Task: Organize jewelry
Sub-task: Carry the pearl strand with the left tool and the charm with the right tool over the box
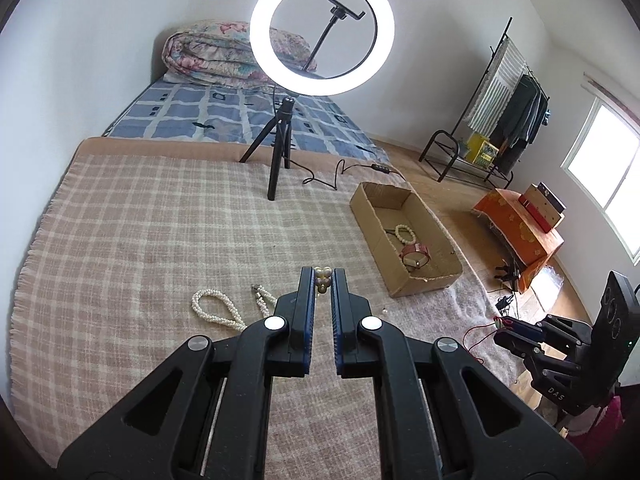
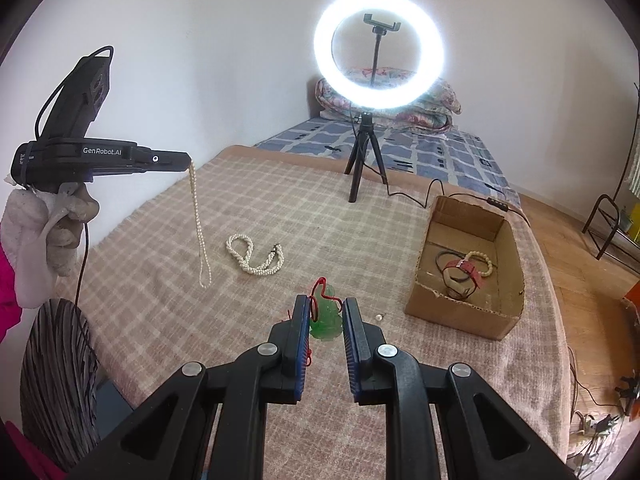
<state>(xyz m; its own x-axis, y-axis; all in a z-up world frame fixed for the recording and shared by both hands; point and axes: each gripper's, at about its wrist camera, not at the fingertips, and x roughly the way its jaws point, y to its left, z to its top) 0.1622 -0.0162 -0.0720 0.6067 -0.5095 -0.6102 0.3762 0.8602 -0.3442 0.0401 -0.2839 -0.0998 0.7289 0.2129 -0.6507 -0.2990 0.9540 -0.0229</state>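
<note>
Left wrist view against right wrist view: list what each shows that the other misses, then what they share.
Only the left wrist view shows the clothes rack and window. Only the right wrist view shows the green pendant between the right claw's fingers and the full pearl strand hanging from the left claw. Both show the ring light, cardboard box and twisted pearl necklace.

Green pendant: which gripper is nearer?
Right. The right gripper brackets the green pendant on the blanket; the left gripper is raised off to its left, holding a pearl strand.
</note>
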